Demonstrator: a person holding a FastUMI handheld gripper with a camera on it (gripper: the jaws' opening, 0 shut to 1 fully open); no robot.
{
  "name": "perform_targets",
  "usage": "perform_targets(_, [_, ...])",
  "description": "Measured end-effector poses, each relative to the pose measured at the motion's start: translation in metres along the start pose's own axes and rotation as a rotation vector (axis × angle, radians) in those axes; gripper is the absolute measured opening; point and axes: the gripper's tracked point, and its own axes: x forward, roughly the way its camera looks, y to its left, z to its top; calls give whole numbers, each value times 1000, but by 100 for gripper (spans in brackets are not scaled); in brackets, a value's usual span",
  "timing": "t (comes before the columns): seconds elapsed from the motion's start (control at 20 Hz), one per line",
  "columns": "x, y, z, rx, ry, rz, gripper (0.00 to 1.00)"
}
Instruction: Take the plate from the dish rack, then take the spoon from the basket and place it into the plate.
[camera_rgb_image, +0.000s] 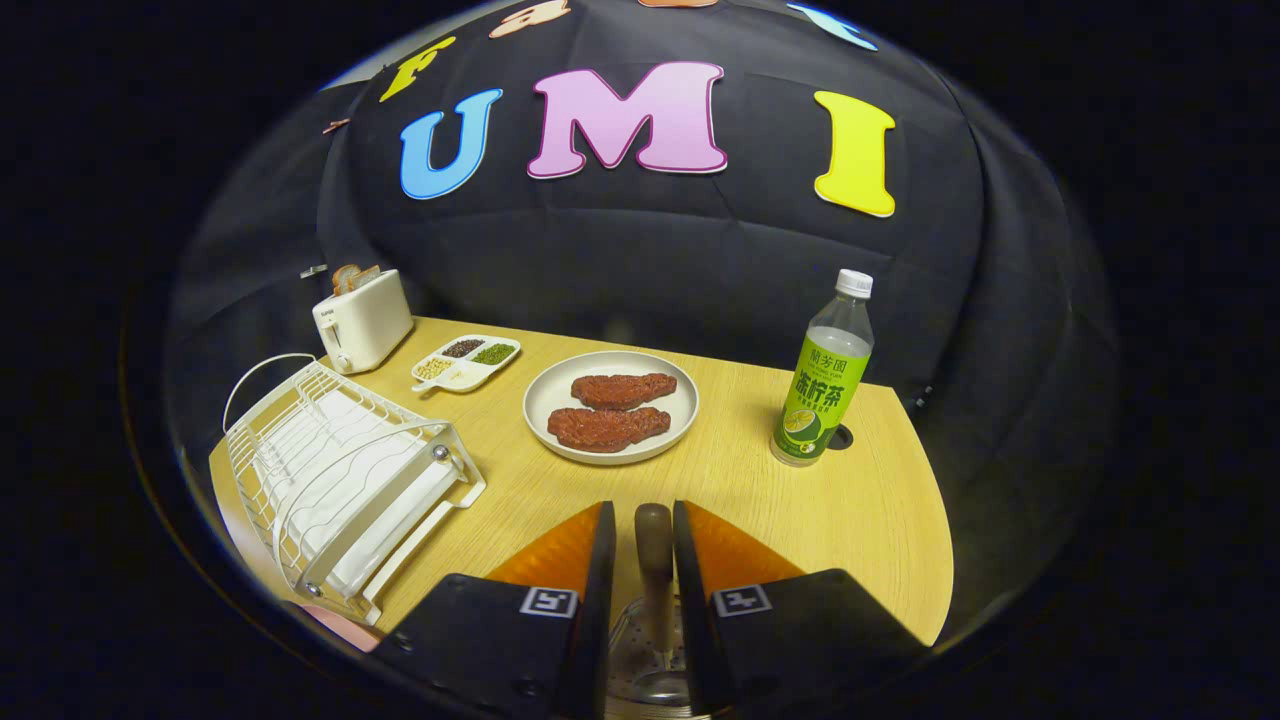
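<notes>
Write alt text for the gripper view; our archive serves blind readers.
The gripper is shut on a spoon handle above a wooden table. Ahead sits a plate with two meat pieces, beside a dish rack, toaster and bottle.

The gripper points forward and slightly down over the table, its two jaws standing upright and nearly parallel with only a narrow gap between them. Each jaw is black with an orange outer face (a square marker sits on each block behind). A spoon's brown handle rises in that gap; both jaws appear to press its sides, though the contact is hard to confirm.
</notes>
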Motion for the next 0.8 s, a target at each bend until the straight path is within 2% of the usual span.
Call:
perform_targets(0.1, [-1, 4, -2, 9, 13, 18, 20])
perform_targets(0.3, [-15, 8, 5, -17, -5, 33, 14])
perform_targets(0.65, [-74, 5, 58, -54, -82, -14, 12])
perform_targets(0.8, [-112, 13, 83, -23, -113, -38, 12])
